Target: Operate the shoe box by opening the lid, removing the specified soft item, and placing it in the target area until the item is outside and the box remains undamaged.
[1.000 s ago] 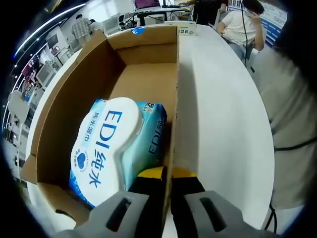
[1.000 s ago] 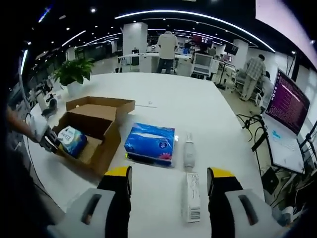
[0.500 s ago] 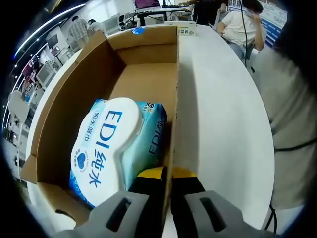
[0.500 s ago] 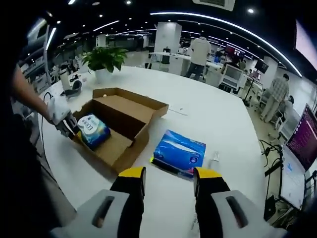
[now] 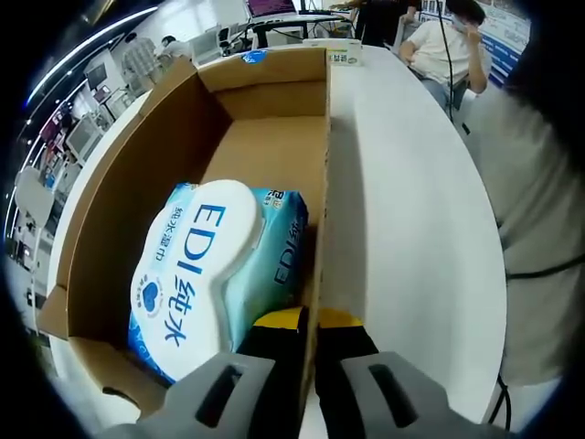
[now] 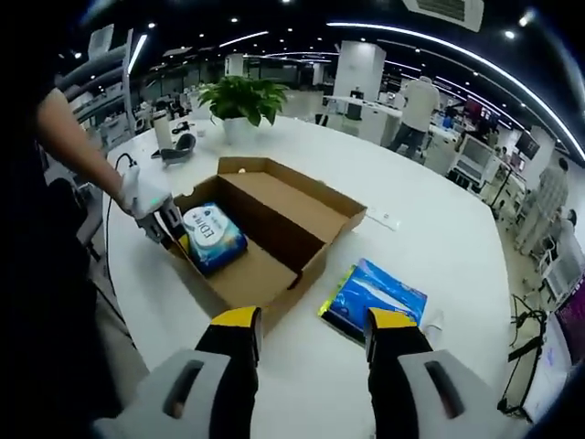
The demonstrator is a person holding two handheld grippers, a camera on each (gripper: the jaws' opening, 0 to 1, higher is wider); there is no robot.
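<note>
Shoe box (image 6: 274,233) open on white desk (image 6: 439,229); EDI wipes pack (image 5: 215,270) lies at its near end. Left tongs (image 5: 306,322) pinch the box's side wall. Right tongs (image 6: 311,320) spread, hovering apart; blue tissue pack (image 6: 377,294) beside the box. Open office behind.

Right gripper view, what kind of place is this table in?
Probably a large open-plan office or lab: a long white table holds the open box, a potted plant stands at its far end, and people work at desks with monitors under ceiling strip lights.
</note>
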